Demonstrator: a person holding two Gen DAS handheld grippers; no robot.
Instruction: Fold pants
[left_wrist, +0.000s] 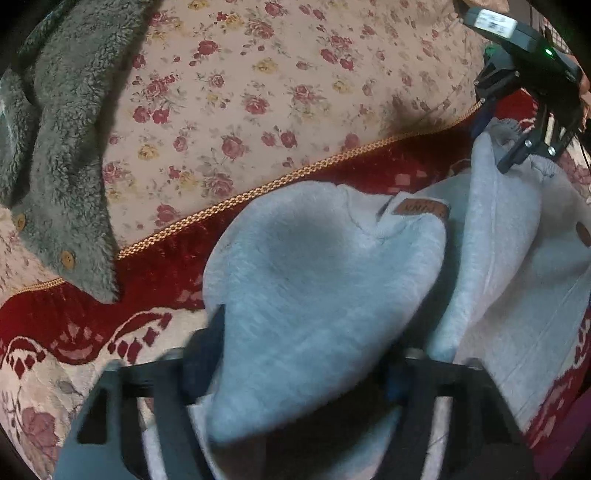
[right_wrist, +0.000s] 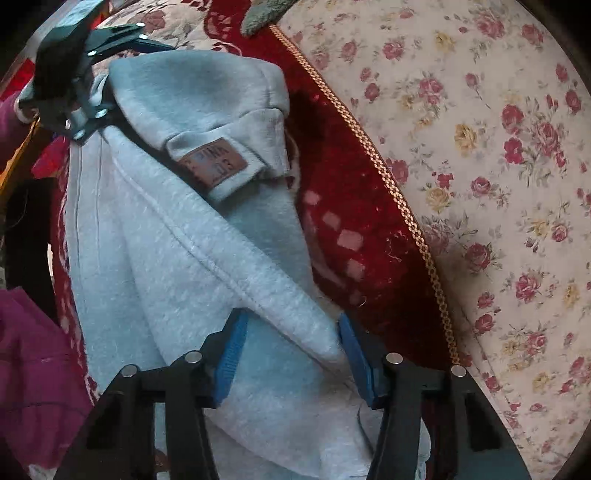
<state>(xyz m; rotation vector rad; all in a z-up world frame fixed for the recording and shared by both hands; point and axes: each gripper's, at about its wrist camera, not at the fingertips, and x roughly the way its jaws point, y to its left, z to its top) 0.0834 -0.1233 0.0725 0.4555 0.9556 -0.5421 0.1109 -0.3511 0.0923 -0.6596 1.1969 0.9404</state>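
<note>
Light grey sweatpants (left_wrist: 314, 258) with a brown leather label (left_wrist: 421, 206) lie bunched on a red blanket. My left gripper (left_wrist: 301, 350) is shut on a thick fold of them that bulges up between its jaws. The right gripper (left_wrist: 517, 158) shows at the upper right, pinching the pants' far edge. In the right wrist view the pants (right_wrist: 166, 240) run away from the camera, label (right_wrist: 214, 166) facing up. A seamed fold lies between the blue pads (right_wrist: 232, 347) of my right gripper (right_wrist: 291, 343), which press on it. The left gripper (right_wrist: 88, 110) clamps the far end.
A grey fleece garment (left_wrist: 66, 147) with wooden buttons lies at the left on a floral sheet (left_wrist: 277, 92). The red patterned blanket (left_wrist: 166, 295) has a gold braid edge (right_wrist: 399, 199). Magenta cloth (right_wrist: 33, 369) sits at the lower left of the right wrist view.
</note>
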